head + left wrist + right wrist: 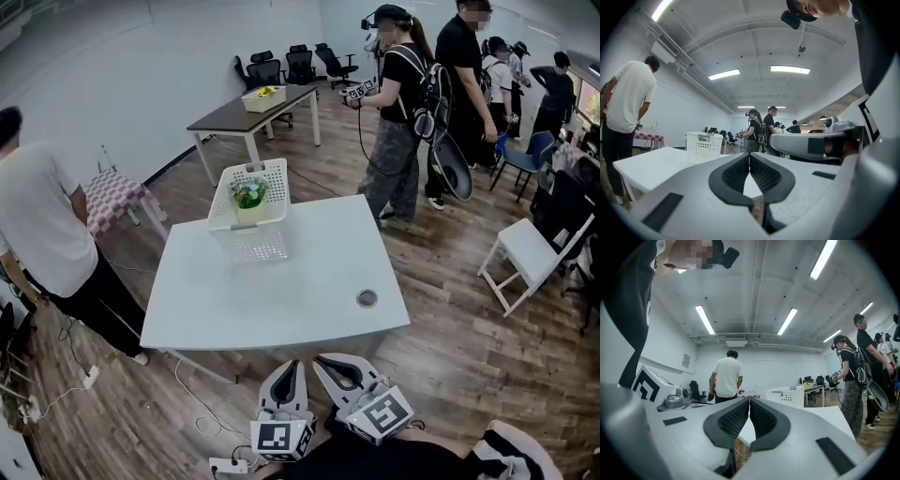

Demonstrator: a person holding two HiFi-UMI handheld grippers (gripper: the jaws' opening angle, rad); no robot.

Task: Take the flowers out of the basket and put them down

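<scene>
Closest in, below the near edge of the white table [281, 291], the left gripper [292, 365] and the right gripper [322, 359] sit side by side, off the tabletop, their tips aimed toward it. Each carries its cube with square markers at the rear. In the left gripper view the two dark ribbed pads meet at the tips with nothing between them. The right gripper view shows the same: jaws pressed together, holding nothing.

On the far side of the table, toward its left corner, stands the white lattice basket [273, 170]. The flowers [248, 192] are inside it, a small green and pale bunch sitting low against the far wall. Both grippers are well apart from the basket, with the bare tabletop between. Near the table's right front corner a round cable port [367, 298] is set into the surface.

To the left of the table a person in a white shirt [37, 225] stands close to its edge. Beyond the table's far right corner another person with a backpack [398, 103] holds a pair of grippers. A dark table [234, 116] stands farther back, and a white chair [530, 258] is off to the white table's right.
</scene>
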